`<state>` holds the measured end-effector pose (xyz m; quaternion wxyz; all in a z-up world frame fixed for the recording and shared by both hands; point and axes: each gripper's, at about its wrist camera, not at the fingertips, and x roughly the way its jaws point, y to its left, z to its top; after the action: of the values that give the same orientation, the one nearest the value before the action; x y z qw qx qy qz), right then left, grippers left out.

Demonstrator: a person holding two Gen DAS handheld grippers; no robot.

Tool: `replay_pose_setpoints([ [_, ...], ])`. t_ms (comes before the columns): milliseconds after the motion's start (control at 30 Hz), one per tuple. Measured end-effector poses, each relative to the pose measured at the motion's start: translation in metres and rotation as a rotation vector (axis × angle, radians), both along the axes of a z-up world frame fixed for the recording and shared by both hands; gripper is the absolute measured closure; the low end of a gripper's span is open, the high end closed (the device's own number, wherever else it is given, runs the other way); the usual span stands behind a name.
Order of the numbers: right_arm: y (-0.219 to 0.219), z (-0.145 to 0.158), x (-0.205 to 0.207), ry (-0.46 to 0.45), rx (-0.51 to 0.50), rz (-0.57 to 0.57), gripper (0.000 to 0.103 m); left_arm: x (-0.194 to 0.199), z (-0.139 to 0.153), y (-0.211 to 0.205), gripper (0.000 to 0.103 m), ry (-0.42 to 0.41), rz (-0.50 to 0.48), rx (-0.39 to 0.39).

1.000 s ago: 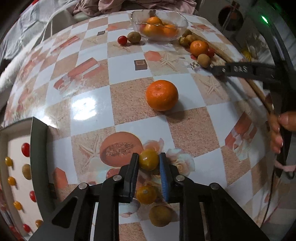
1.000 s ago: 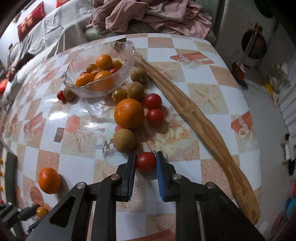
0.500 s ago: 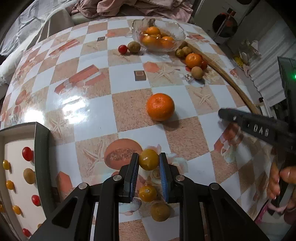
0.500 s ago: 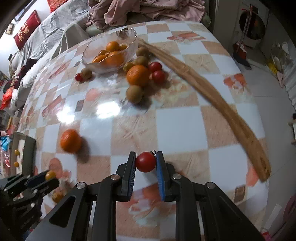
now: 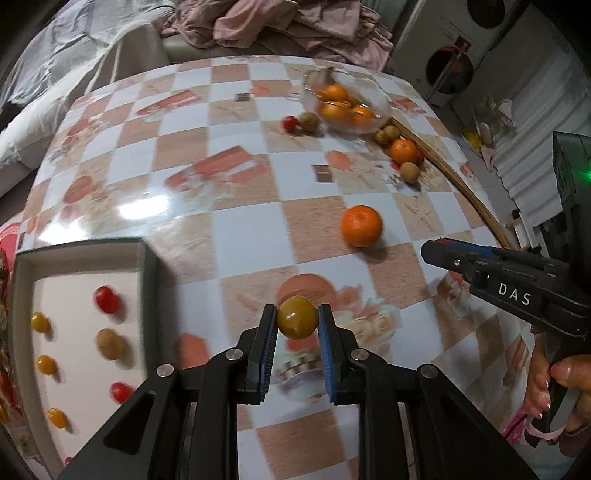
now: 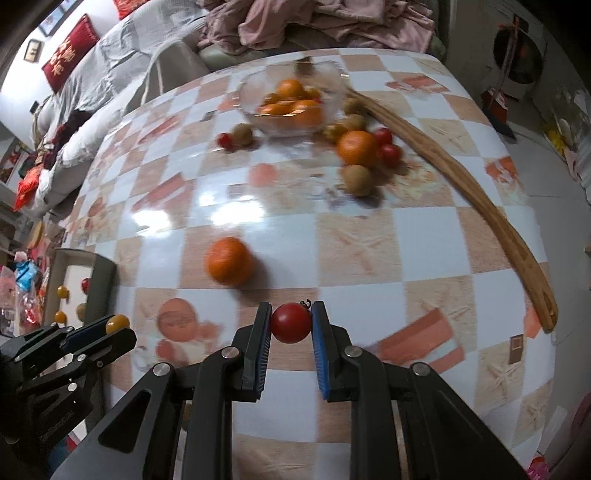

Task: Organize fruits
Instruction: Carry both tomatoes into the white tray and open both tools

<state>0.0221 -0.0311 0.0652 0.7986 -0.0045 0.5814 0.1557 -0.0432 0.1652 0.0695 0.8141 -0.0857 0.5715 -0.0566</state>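
**Two small fruits held over the checkered tabletop**

Checkered in orange, tan and white, the glossy tabletop (image 5: 236, 236) fills both views, with a couch heaped with pinkish clothes (image 6: 317, 22) behind its far edge.

My left gripper (image 5: 297, 325) is clamped on a yellow cherry tomato (image 5: 297, 322), its blue pads pressing both sides of the fruit, which hangs above the tabletop. My right gripper (image 6: 291, 323) is closed the same way on a red cherry tomato (image 6: 291, 322) with its dark stem pointing up toward the right pad. In the left wrist view the right gripper comes in from the right edge, my hand (image 5: 554, 384) wrapped around its handle.

Just left of the left gripper sits a white tray (image 5: 22, 332) with a dark rim. On it lie small fruits spaced apart: red ones, yellow ones and a brownish one.

A lone orange (image 5: 361, 226) rests on the tabletop between the grippers and the far end. Farther back stands a glass bowl (image 6: 336, 92) holding oranges and smaller fruits. Left of the bowl lie a red tomato and a brown fruit, touching or nearly so. Right of it is a cluster: an orange, two red tomatoes, brown and yellowish fruits. A long curved wooden stick (image 6: 458, 177) runs from the bowl's right side toward the tabletop's right edge.
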Motion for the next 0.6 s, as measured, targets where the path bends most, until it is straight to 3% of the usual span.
replay_pose_setpoints([
  [600, 0.165, 0.009, -0.055, 0.027, 0.039, 0.252, 0.080, -0.094, 0.009, 0.139, 0.080, 0.013, 0.230, 0.054],
])
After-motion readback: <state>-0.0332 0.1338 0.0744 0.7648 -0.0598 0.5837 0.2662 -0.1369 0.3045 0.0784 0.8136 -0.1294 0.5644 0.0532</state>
